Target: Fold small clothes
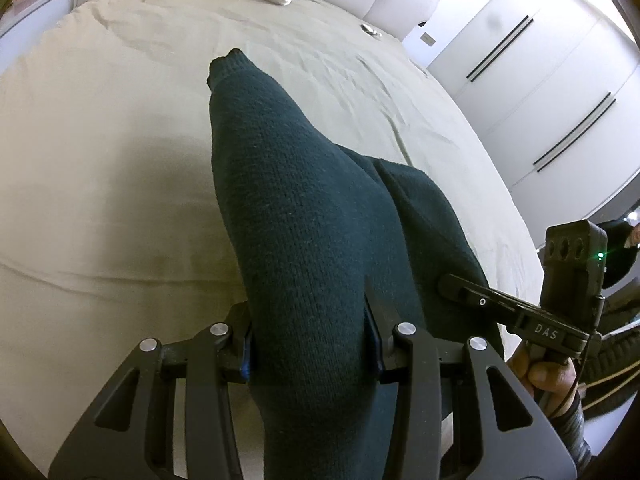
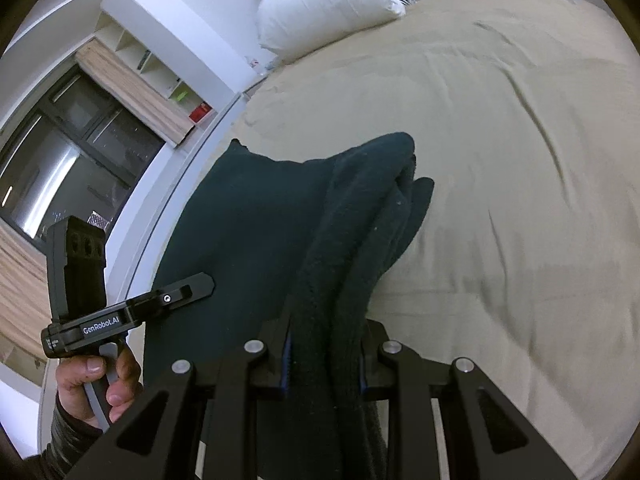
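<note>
Jaws, both sets: closed on cloth. Left gripper (image 1: pixel 312 344) clamps a thick tube of dark green knitted garment (image 1: pixel 288 208), apparently a sleeve or a rolled side of a small sweater; the jaws stand fairly wide only because the bunched knit fills them. Right gripper (image 2: pixel 326 364) pinches a narrower gathered bundle of the same garment (image 2: pixel 256 216), several layers stacked between its pads. Position of garment: lifted off the bed (image 1: pixel 100 160), hanging between the two grippers, with its free end reaching forward over the beige sheet and not clearly resting on it. Purpose of hold, as judged: two grips well apart keep the knit spread and under light tension, so it can be carried over the bed and laid flat for a fold. Bed: wide bare sheet ahead of both grippers, lightly creased. White pillow (image 2: pixel 324 4) at the head, well apart from the garment. Person's hands (image 2: pixel 96 384) grasp the gripper handles. Wardrobe doors (image 1: pixel 540 92) beside the bed, window (image 2: pixel 60 160) on the other side.
</note>
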